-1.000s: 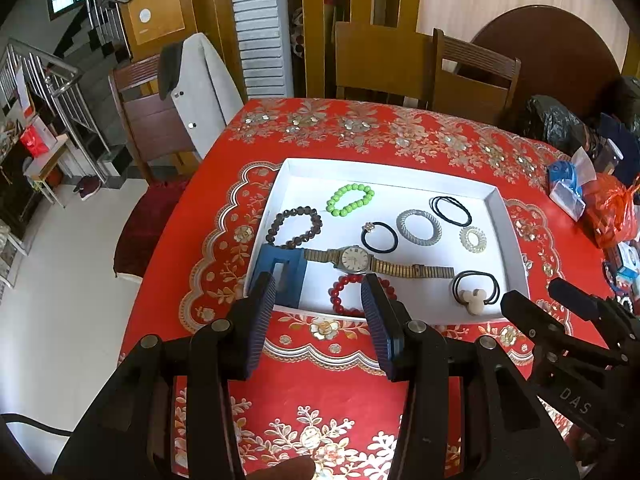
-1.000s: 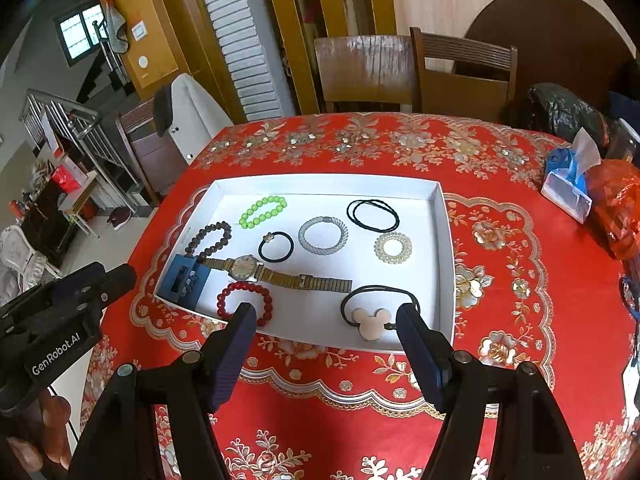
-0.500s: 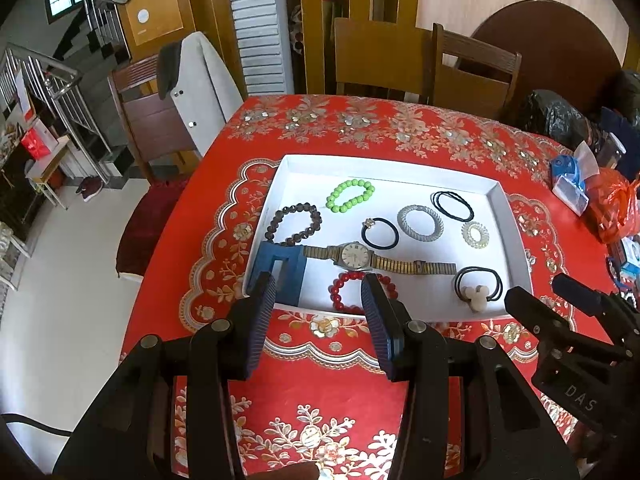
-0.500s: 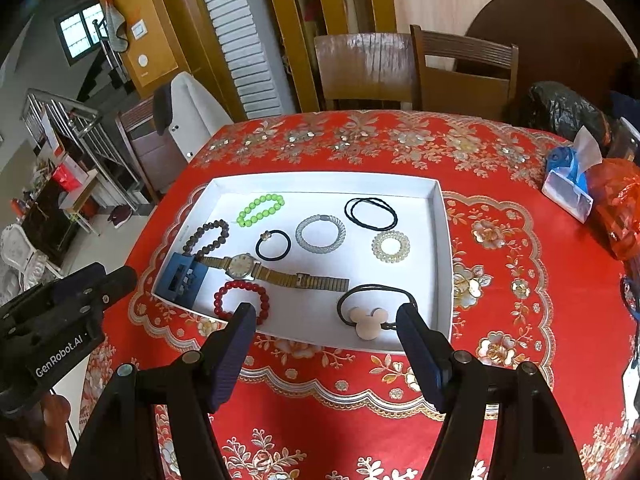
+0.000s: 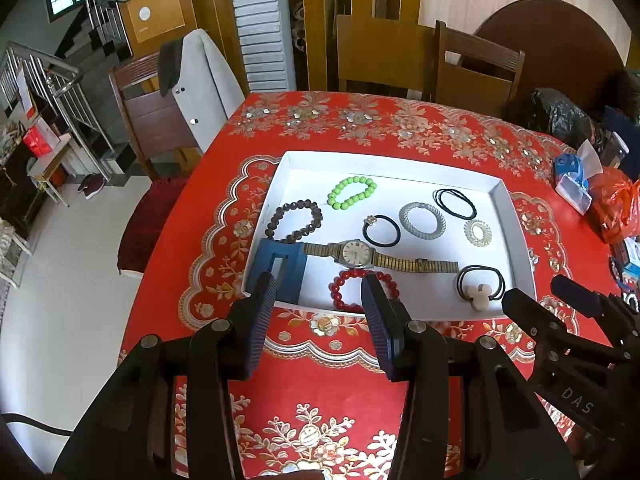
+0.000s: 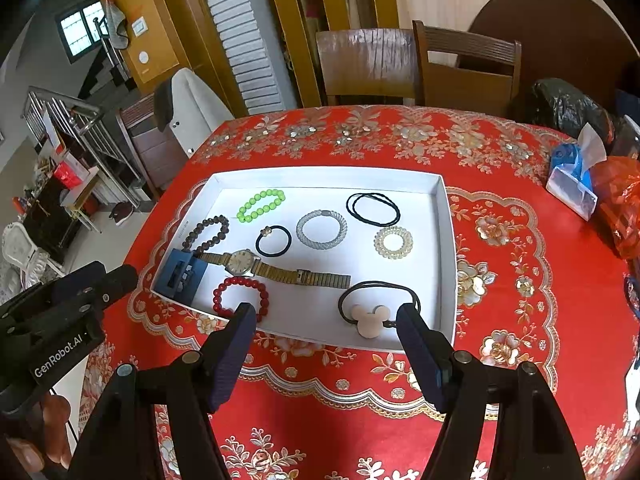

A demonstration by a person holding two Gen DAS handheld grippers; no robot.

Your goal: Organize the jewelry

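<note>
A red floral tablecloth point(image 5: 320, 364) carries a white tray point(image 6: 447, 264) of jewelry. The left gripper point(image 5: 318, 304) and right gripper point(image 6: 326, 322) hover before it, jaws apart and empty.

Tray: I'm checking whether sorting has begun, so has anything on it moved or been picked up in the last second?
No visible change. The tray and its jewelry, including the watch and red bracelet, lie as before. The left claw and right claw remain open and empty above the near edge.
</note>
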